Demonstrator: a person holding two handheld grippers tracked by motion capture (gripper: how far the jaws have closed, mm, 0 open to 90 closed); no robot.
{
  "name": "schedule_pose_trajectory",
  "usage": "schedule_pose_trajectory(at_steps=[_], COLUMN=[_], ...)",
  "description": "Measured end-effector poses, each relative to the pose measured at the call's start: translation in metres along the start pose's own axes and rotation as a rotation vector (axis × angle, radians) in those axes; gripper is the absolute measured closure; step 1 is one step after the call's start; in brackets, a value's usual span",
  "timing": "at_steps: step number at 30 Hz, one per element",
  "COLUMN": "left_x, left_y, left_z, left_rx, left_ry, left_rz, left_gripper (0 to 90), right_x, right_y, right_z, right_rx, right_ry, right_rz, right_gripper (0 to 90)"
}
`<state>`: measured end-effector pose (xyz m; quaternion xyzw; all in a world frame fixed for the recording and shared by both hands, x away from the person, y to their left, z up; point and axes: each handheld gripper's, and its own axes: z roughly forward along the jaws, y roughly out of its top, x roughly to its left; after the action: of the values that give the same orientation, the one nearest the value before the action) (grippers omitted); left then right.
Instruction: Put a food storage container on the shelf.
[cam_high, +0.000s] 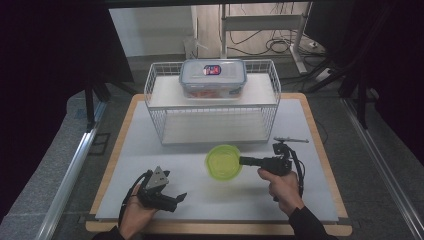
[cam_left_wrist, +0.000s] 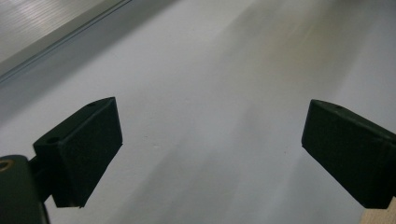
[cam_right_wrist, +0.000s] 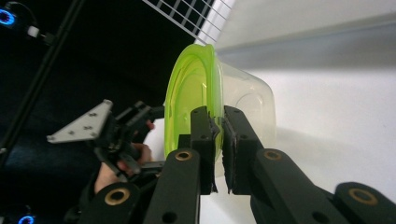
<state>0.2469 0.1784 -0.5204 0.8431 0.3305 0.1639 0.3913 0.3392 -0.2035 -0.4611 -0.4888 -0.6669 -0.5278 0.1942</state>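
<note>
Right gripper (cam_high: 241, 160) holds green-lidded tub (cam_high: 223, 162) by rim, jaws pinched on lid edge and clear wall, tub tipped on side above bench (cam_high: 150, 150) centre, just before wire basket (cam_high: 157, 112). Left gripper (cam_high: 181, 197) near front-left corner, jaws wide, nothing between. Tub looks light, thin plastic, somewhat slick, likely flexing under squeeze; rim gives surest hold. Lidded box (cam_high: 213, 78) on basket shelf carries red-blue label, unreadable.

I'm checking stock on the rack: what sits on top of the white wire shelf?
A clear lidded box sits on the wire shelf's top tier; something reddish shows inside, too blurred to name. The lower tier looks bare.
</note>
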Motion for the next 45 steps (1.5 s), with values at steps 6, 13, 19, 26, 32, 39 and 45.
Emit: schedule_pose_trajectory(at_steps=[6, 13, 19, 26, 32, 39, 45], left_x=[0.0, 0.0, 0.0, 0.0, 0.001, 0.001, 0.001], left_y=[0.0, 0.0, 0.0, 0.0, 0.0, 0.0, 0.0], left_z=[0.0, 0.0, 0.0, 0.001, 0.001, 0.001, 0.001], left_rx=[-0.001, -0.001, 0.001, -0.002, 0.001, 0.003, 0.001], left_ry=[0.001, 0.001, 0.001, -0.001, -0.002, -0.005, -0.006], left_rz=[0.0, -0.001, 0.003, 0.001, 0.002, -0.001, -0.002], left_gripper=[5.0, 5.0, 5.0, 5.0, 5.0, 5.0, 5.0], right_x=[0.014, 0.029, 0.043, 0.061, 0.072, 0.085, 0.093], right_y=[0.012, 0.027, 0.042, 0.059, 0.075, 0.094, 0.113], right_z=[-0.009, -0.017, -0.026, -0.034, -0.041, -0.048, -0.051], right_rx=[-0.015, -0.037, -0.059, -0.085, -0.113, -0.143, -0.177], right_ry=[0.033, 0.068, 0.083, 0.101, 0.118, 0.124, 0.116], right_rz=[-0.009, -0.013, -0.032, -0.049, -0.053, -0.061, -0.061], right_gripper=[84.1, 84.1, 84.1, 84.1, 84.1, 84.1, 84.1])
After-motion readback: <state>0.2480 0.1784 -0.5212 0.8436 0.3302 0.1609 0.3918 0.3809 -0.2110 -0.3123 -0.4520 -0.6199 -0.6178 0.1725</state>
